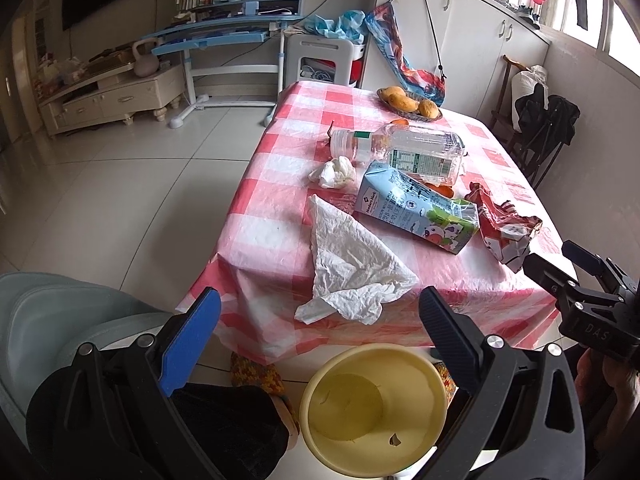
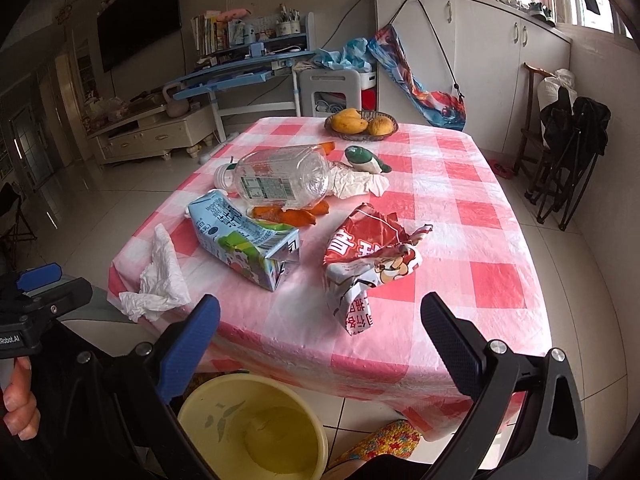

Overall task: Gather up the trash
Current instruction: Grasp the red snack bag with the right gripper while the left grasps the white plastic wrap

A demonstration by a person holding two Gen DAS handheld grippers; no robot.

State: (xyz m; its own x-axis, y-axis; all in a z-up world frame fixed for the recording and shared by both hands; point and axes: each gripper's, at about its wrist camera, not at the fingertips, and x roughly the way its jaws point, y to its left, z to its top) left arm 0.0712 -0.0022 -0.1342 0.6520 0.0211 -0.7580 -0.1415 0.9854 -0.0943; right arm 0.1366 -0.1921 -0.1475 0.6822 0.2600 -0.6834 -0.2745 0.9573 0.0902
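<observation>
Below table edge, yellow bin (image 1: 374,408) waiting, nothing collected. Left gripper (image 1: 320,330) jaws spread, empty; flat tissue (image 1: 352,264) dead ahead, long axis running away, nearest left. Right gripper (image 2: 320,336) spread too, red wrapper (image 2: 370,256) just ahead. Count: one carton (image 2: 244,236), one bottle (image 2: 280,180), one wrapper, several tissues.

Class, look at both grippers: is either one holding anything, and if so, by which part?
Nothing is held. The left gripper and right gripper are both open, with no trash between the fingers.
</observation>
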